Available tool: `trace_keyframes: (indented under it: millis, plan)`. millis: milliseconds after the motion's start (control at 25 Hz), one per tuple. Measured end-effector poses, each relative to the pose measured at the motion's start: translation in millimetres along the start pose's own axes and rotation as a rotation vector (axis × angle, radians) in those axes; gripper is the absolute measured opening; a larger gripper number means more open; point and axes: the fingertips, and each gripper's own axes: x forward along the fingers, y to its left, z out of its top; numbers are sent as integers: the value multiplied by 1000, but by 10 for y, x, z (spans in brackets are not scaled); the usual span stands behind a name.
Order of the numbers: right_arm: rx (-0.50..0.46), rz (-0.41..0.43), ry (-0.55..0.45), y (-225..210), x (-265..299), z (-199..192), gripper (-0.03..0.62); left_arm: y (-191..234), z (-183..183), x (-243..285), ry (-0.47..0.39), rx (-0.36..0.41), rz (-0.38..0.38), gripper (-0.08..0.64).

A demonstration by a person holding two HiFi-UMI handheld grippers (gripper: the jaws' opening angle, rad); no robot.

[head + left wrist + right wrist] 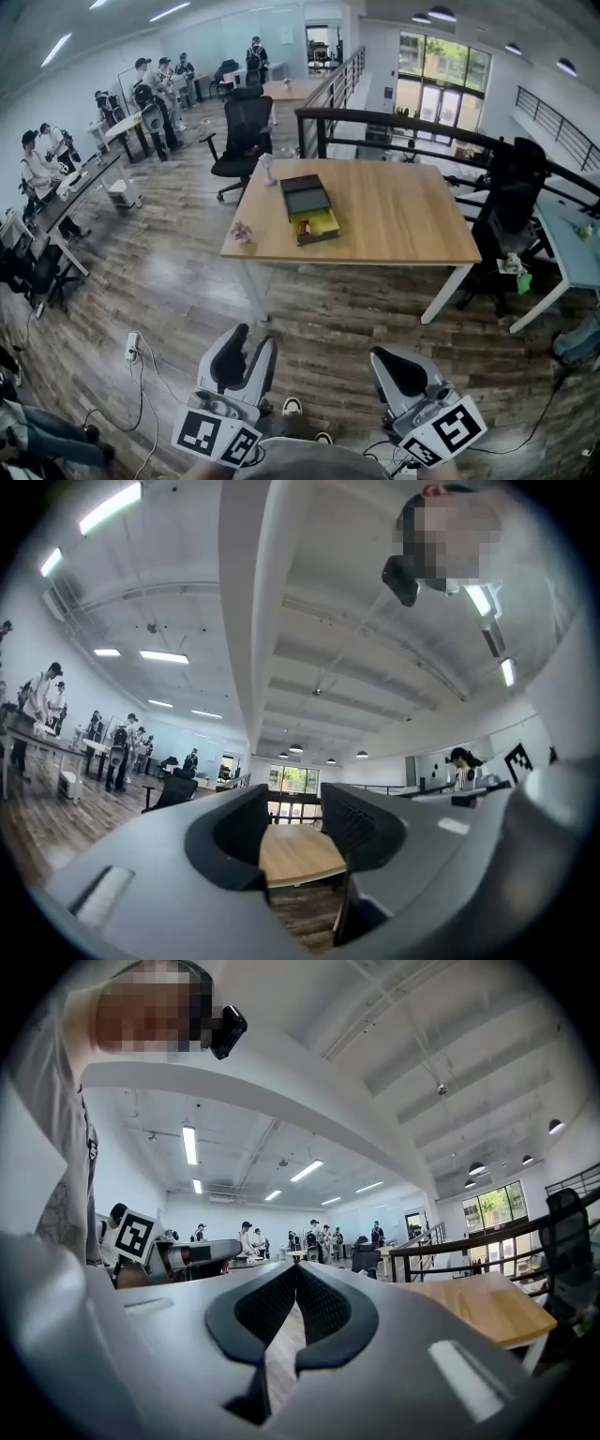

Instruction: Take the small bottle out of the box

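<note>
Left gripper: its own view has the jaws standing apart with nothing held. I see only a strip of the wooden table through the gap.

Right gripper: its own view has the ribbed pads meeting at the tips, closed on nothing.

Both grippers sit low in the head view, over the plank floor at the bottom of the frame, well apart from the table.

Only the head view gives me the box, at frame centre on the table's left half. Its dark lid is open behind a yellow-green tray. A red speck lies in the tray. It is too small for me to tell whether it is the small bottle.

The right gripper view alone catches the left gripper's marker cube, at middle left.
</note>
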Motion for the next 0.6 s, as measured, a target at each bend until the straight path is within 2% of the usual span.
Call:
trace_keyframes:
  millis: [120, 280, 600]
  plan:
    - [5, -13, 16, -70, 49, -74, 11, 89, -47, 58, 4, -19, 13, 234]
    - [3, -27, 24, -186, 168, -112, 11, 155, -167, 221, 39, 36, 7, 236]
    - [26, -63, 46, -588, 583, -203, 11, 476, -328, 750, 68, 12, -2, 236]
